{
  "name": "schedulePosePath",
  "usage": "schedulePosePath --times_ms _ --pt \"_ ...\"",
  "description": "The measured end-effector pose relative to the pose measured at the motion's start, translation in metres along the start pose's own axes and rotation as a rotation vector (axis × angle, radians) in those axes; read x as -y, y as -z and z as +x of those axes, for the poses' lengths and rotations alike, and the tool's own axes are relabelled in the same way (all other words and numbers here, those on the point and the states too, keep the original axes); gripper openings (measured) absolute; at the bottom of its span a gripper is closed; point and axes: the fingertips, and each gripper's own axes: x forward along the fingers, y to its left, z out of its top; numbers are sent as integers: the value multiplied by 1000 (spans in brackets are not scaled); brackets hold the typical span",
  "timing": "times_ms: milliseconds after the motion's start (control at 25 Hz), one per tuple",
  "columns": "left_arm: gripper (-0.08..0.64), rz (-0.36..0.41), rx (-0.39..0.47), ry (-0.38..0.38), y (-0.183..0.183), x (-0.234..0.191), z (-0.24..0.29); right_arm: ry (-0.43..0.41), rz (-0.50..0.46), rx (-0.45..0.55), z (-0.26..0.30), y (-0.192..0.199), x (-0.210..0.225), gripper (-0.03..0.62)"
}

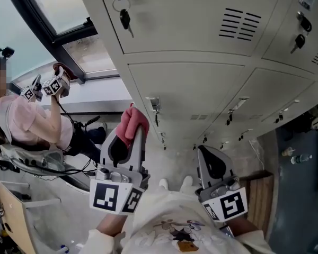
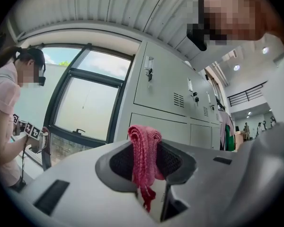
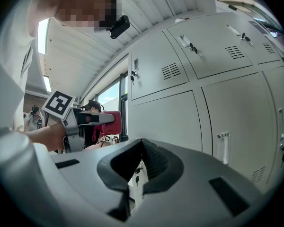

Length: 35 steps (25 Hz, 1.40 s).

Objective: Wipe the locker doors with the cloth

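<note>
A pink-red knitted cloth is pinched in my left gripper, folded over and sticking out past the jaw tips. The cloth hangs close to a grey locker door in the lower row; I cannot tell whether it touches. In the left gripper view the cloth fills the gap of the gripper, and the lockers stand right behind it. My right gripper is held lower right, shut and empty, off the doors. The right gripper view shows its tips meeting, with the left gripper and cloth to the left.
Keys hang from the locker locks, and small handles stick out of the doors. Another person with grippers stands at the left by a large window. A dark cabinet stands at the right.
</note>
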Motion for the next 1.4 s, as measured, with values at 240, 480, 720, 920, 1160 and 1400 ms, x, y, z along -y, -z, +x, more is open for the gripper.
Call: schedulePosePath --times_ms 240,480,720,920,1160,1400 --pt "109 4 -7 -16 -13 -8 24 -27 -15 10 5 -6 2 3" --pt "109 -4 -11 -32 -24 -18 45 -35 -24 23 9 -16 2 3" --pt "109 22 8 -45 -34 -24 61 -12 -25 27 7 -18 8 3" --pt "109 48 12 -45 -35 -21 74 16 -23 17 2 -18 18 3" --pt "109 53 24 -44 -35 -15 80 47 -20 17 -5 -19 29 3" --pt "109 50 29 -9 -32 2 88 76 -15 12 -11 -18 38 3"
